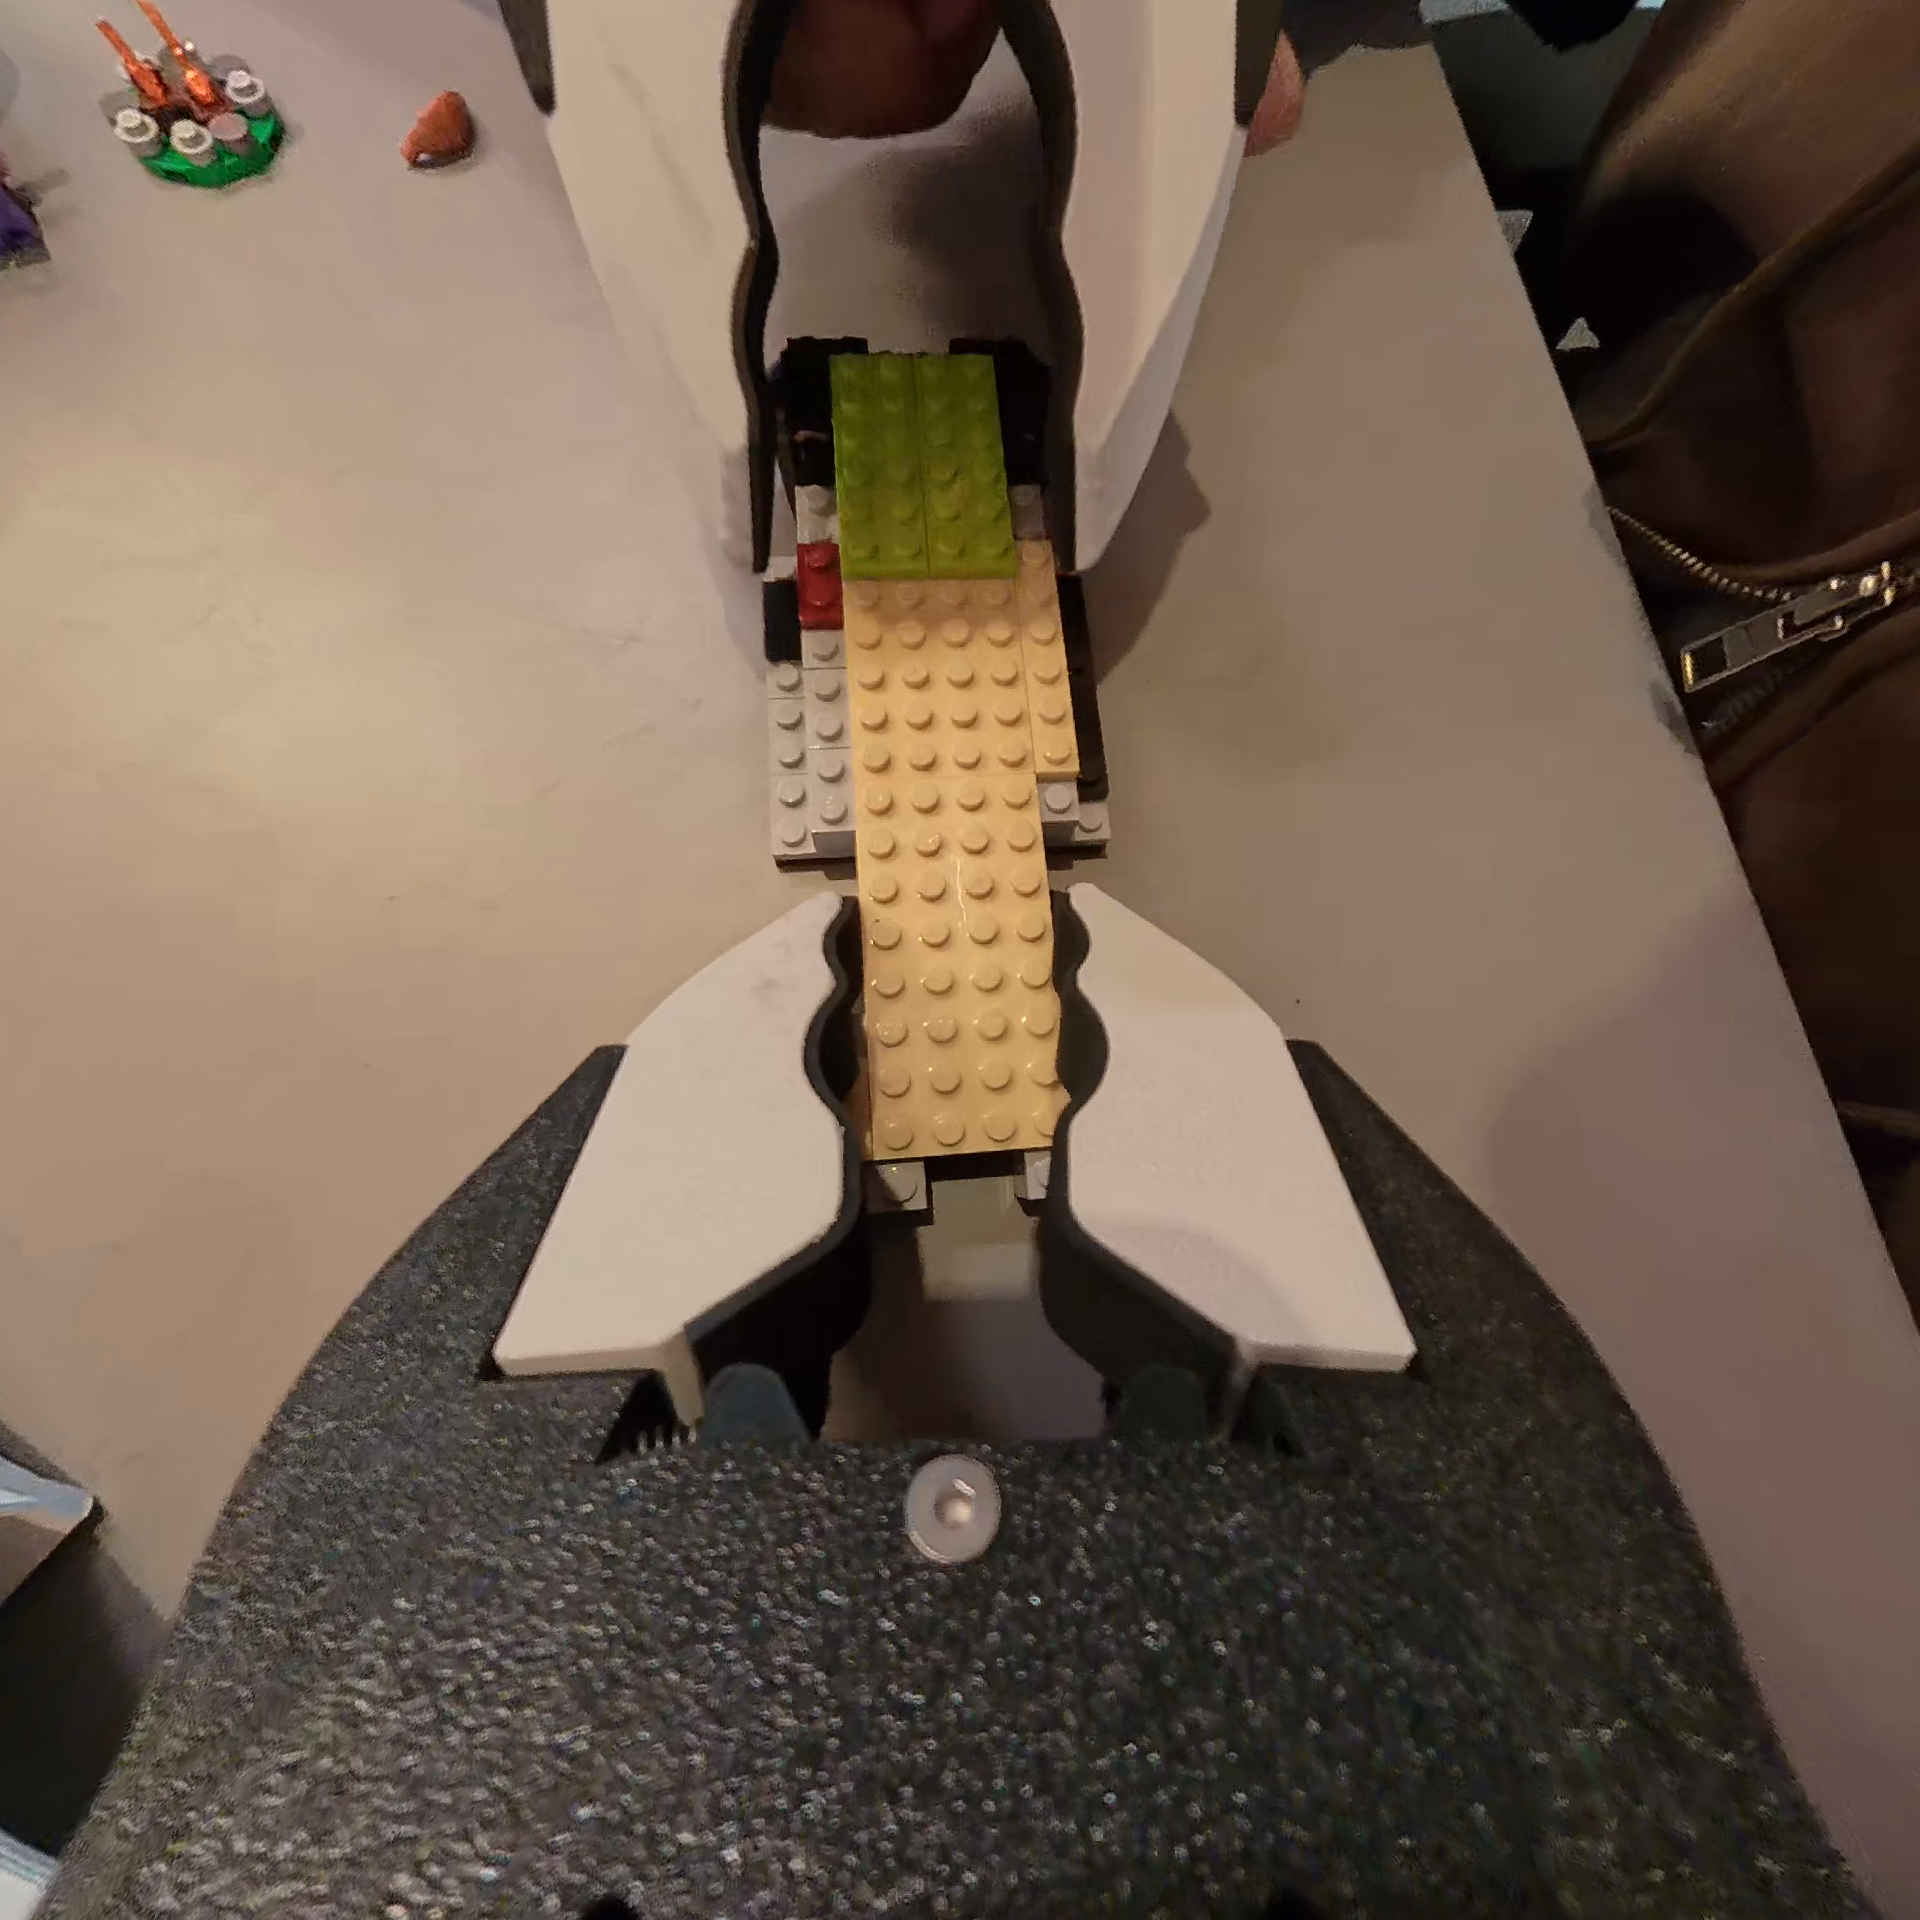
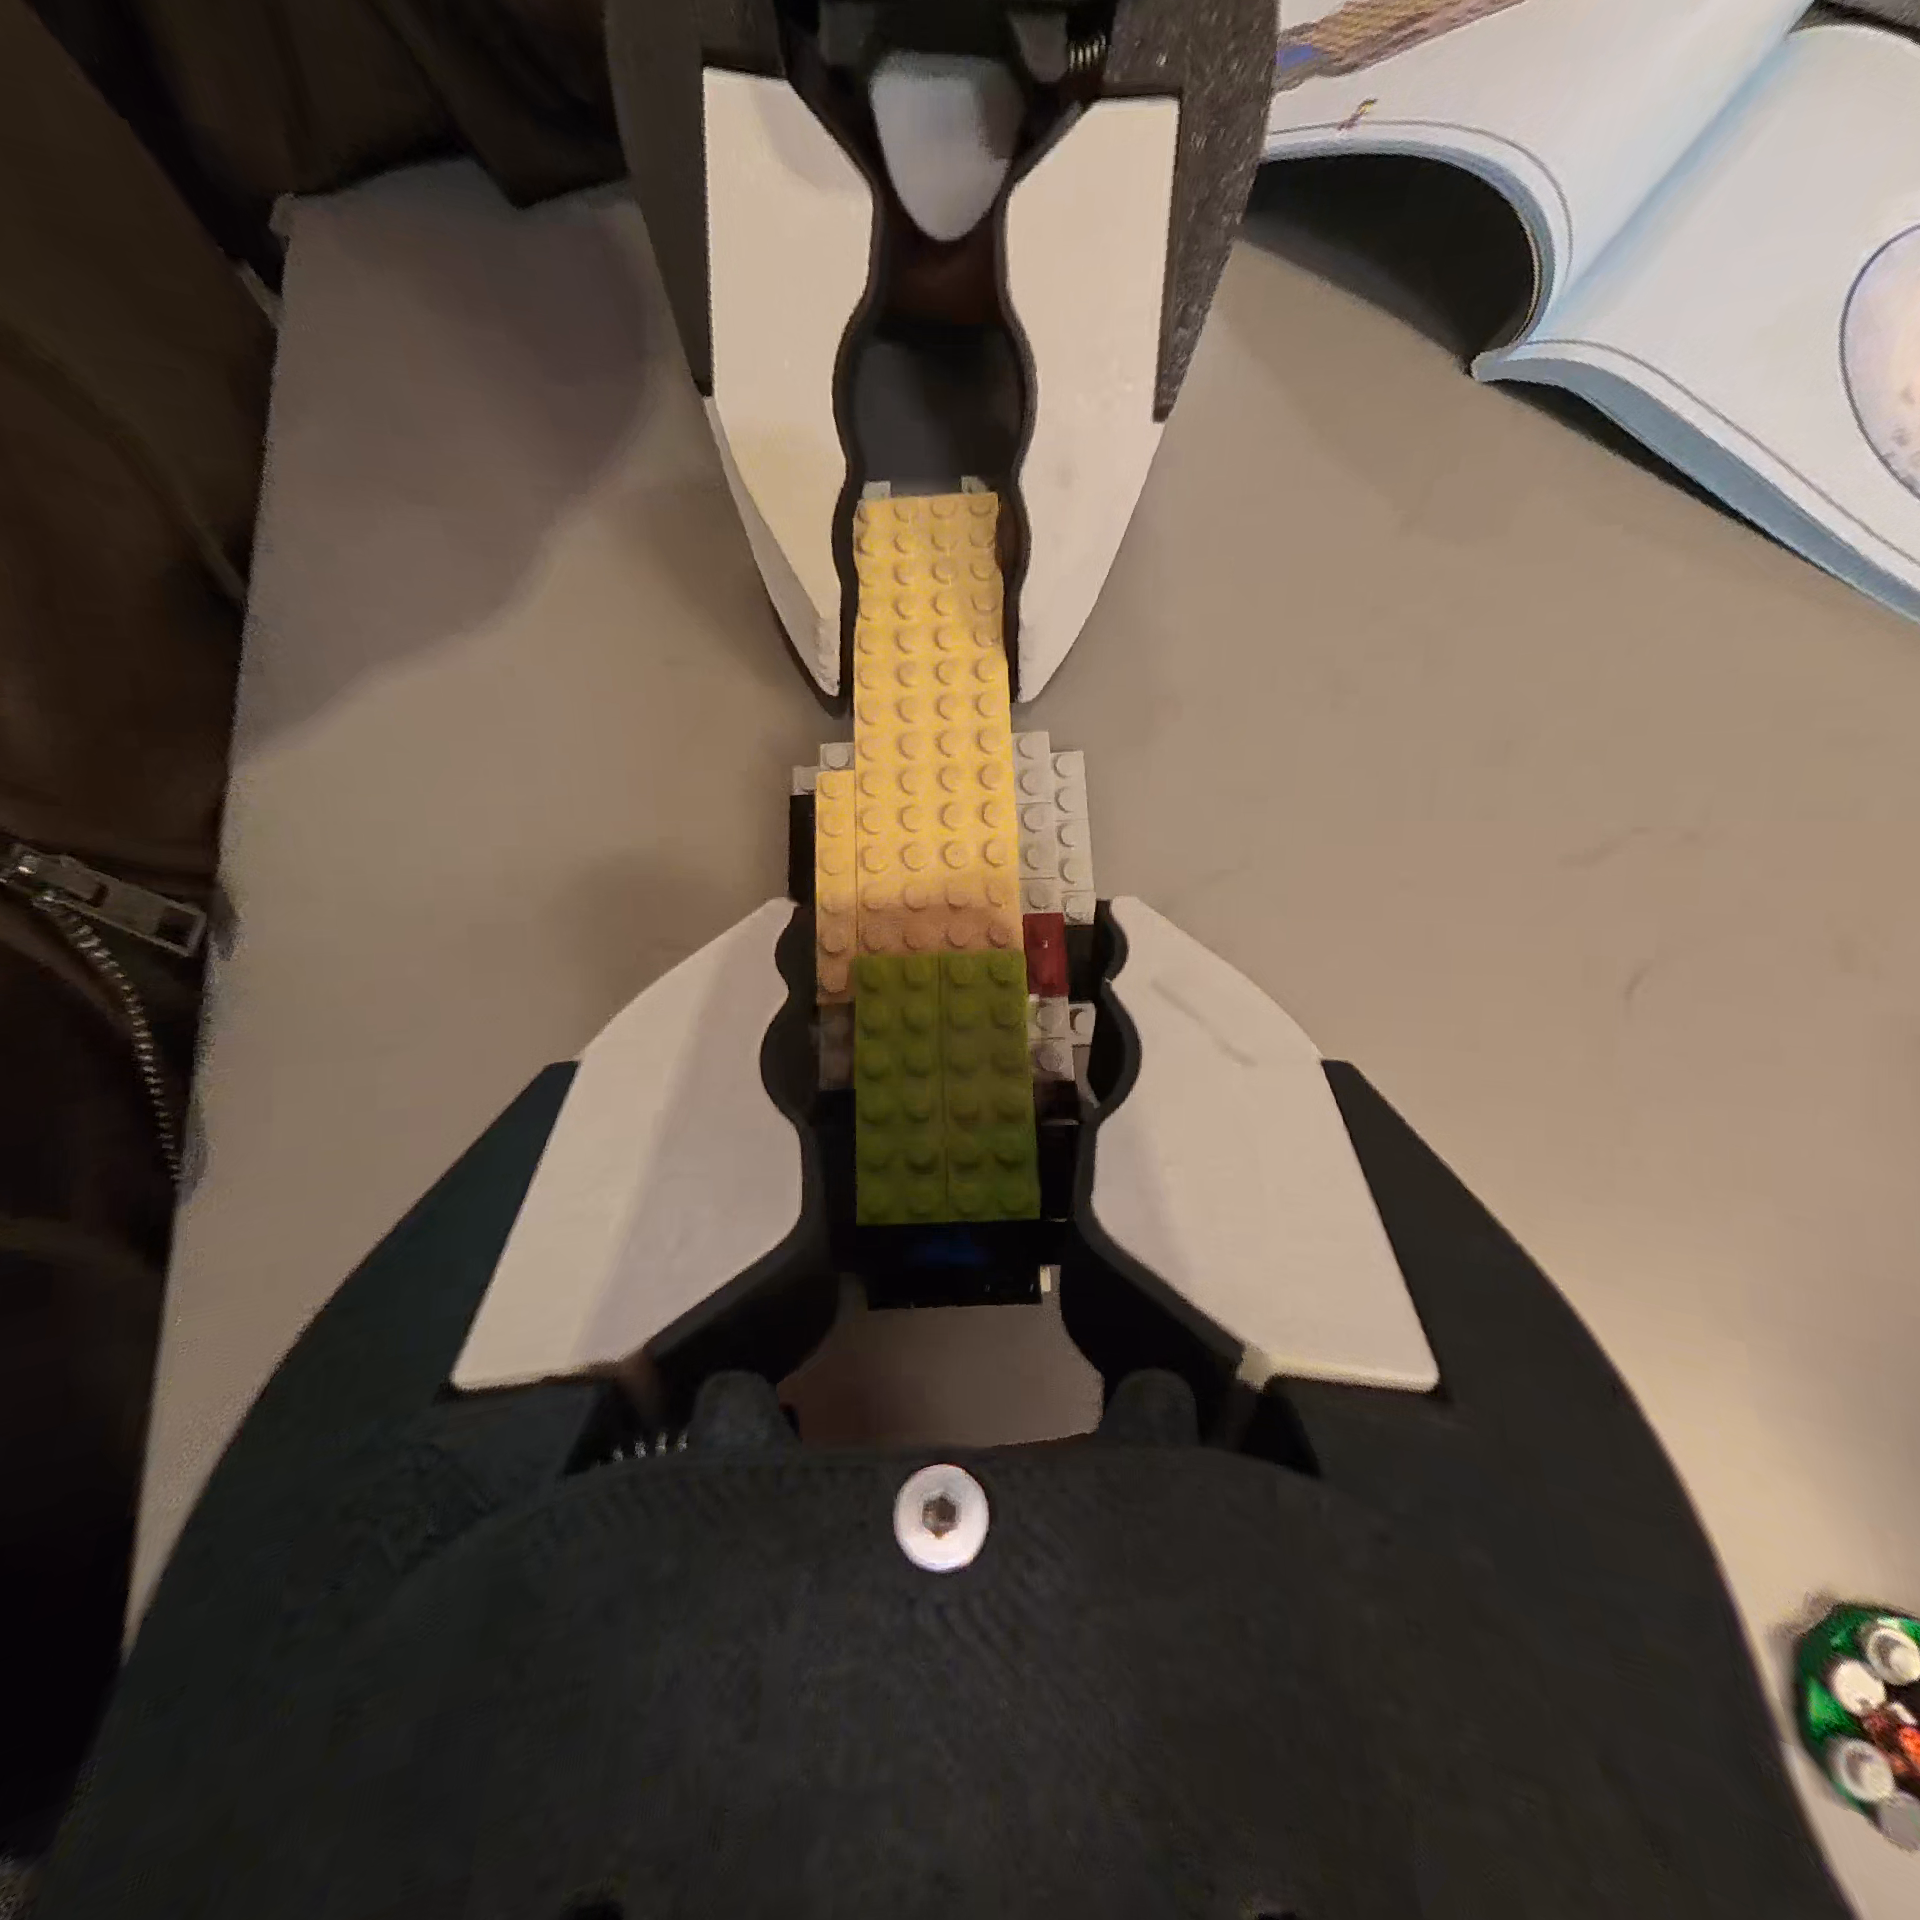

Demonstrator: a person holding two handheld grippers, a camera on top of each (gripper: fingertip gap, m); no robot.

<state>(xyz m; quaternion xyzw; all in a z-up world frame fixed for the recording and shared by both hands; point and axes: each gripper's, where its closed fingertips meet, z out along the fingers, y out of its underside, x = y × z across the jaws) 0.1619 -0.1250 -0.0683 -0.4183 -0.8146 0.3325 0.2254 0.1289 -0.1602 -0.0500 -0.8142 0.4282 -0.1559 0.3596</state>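
It looks like a hobby table at home, or a small desk, though nothing settles which. The pale, smooth worktop [image 1: 312, 623] carries a model of toy building bricks [image 1: 956, 727], and at its far left in the left wrist view lie a small green round brick piece with orange spikes [image 1: 192, 114] and a loose brown piece [image 1: 442, 130]. An open booklet with pale blue printed pages [image 2: 1662, 260] lies at the far right in the right wrist view. A person in a dark brown zipped jacket [image 1: 1766, 468] sits close against the worktop's edge.
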